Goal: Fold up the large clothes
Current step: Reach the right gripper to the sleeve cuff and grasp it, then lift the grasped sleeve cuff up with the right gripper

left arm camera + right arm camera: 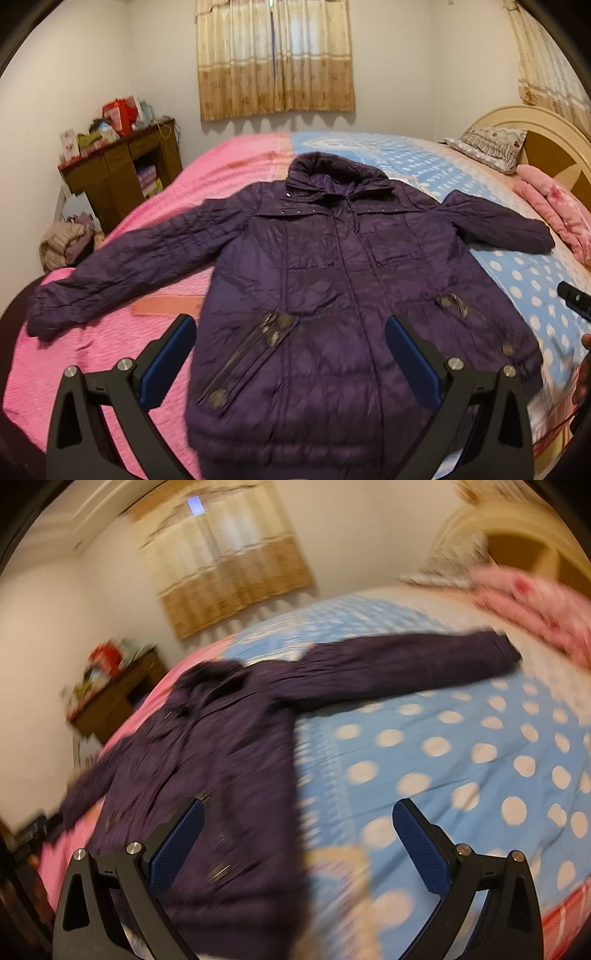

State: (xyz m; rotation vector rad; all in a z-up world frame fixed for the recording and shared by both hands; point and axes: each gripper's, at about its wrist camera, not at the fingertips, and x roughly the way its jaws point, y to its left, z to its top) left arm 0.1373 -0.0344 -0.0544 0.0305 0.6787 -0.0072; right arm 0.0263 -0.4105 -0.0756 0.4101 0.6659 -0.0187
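Observation:
A dark purple quilted jacket [332, 280] lies flat and face up on the bed, hood at the far end, both sleeves spread out to the sides. My left gripper [290, 332] hangs open above the jacket's lower front, nothing between its blue pads. The right wrist view is blurred; it shows the jacket [207, 746] from the right side, its right sleeve [399, 664] stretched over the dotted cover. My right gripper [299, 819] is open above the jacket's lower right edge, holding nothing. Its dark tip [574, 297] shows at the right edge of the left wrist view.
The bed carries a pink spread [92, 350] on the left and a blue white-dotted cover [517, 280] on the right. A pillow [487, 146] and folded pink blanket [554, 206] lie by the headboard. A wooden cabinet [122, 173] with boxes stands by the far left wall.

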